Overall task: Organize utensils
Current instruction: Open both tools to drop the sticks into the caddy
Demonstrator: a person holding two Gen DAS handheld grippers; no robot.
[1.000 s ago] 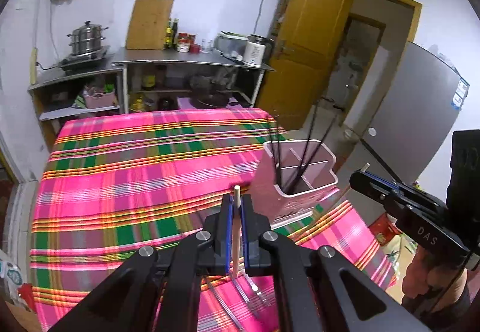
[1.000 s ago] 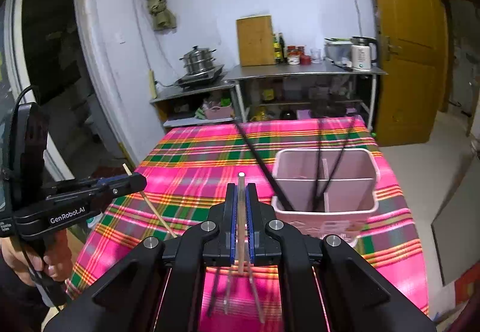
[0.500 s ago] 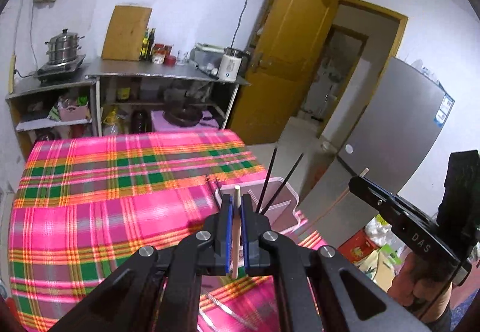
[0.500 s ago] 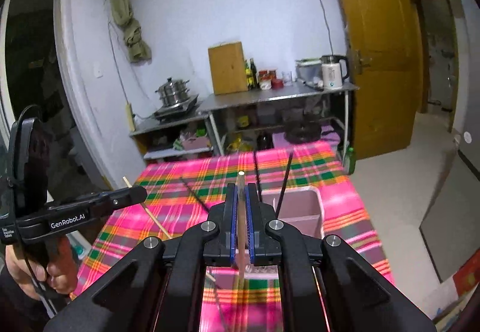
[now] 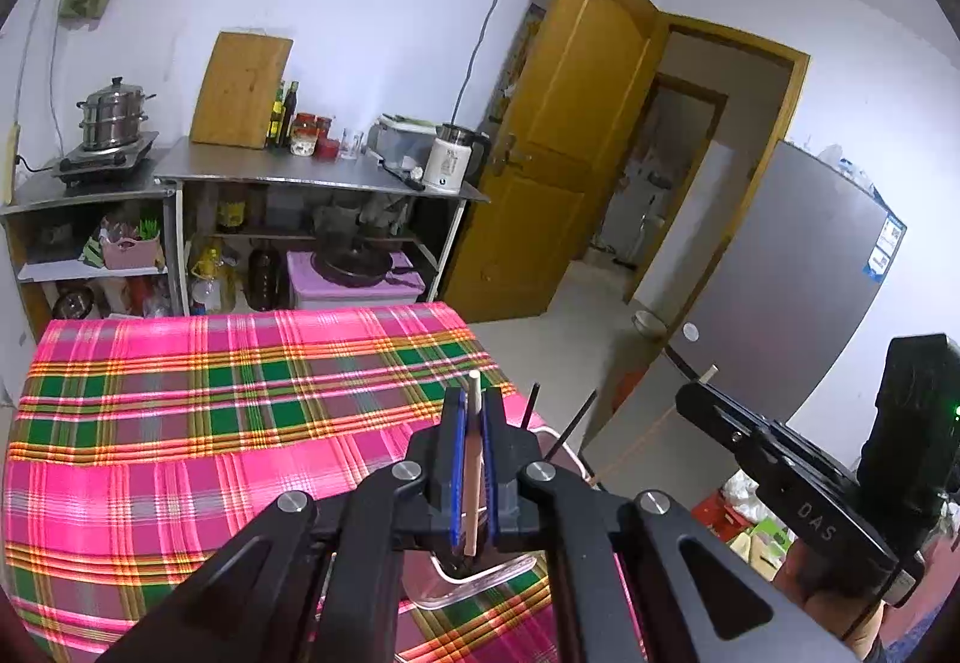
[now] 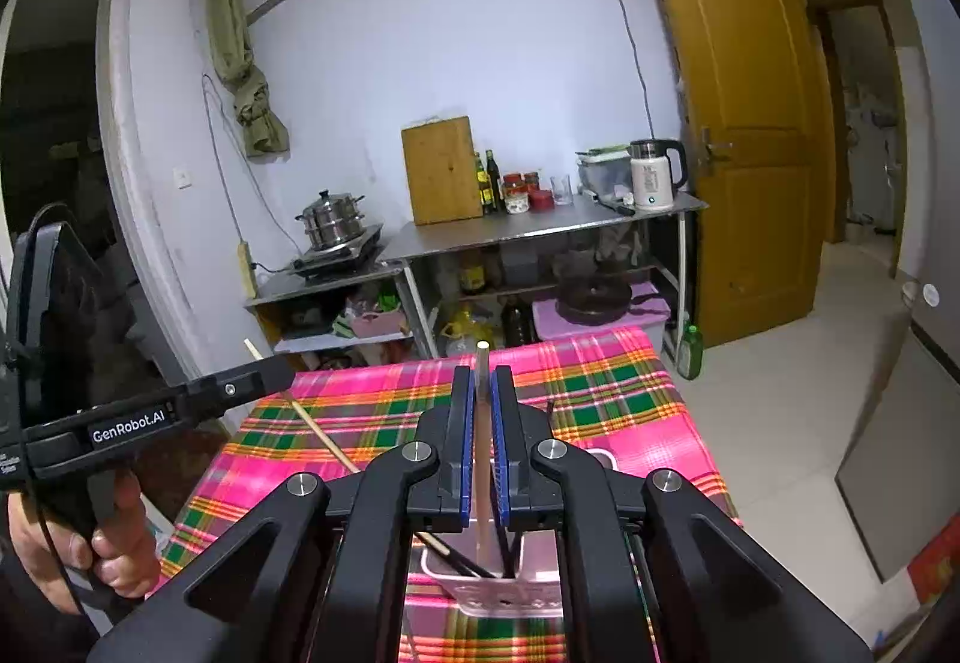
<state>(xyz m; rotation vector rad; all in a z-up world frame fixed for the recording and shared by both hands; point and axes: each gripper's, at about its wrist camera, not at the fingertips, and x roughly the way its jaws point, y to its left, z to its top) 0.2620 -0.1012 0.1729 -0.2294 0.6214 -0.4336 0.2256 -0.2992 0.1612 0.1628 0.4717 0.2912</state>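
Each claw was clamped on one pale chopstick: left claw (image 5: 474, 459), left chopstick (image 5: 474, 423); right claw (image 6: 482, 447), right chopstick (image 6: 480, 423); both hung above the pink holder (image 6: 510, 591) on the plaid surface (image 5: 180, 423); shafts ran lengthwise between the pads, tips protruding forward; a shallow entry angle could strike the holder's rim or tip it.

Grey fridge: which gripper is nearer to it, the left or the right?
Right. The right gripper is held on the side of the fridge; the left gripper is beyond it, farther away.
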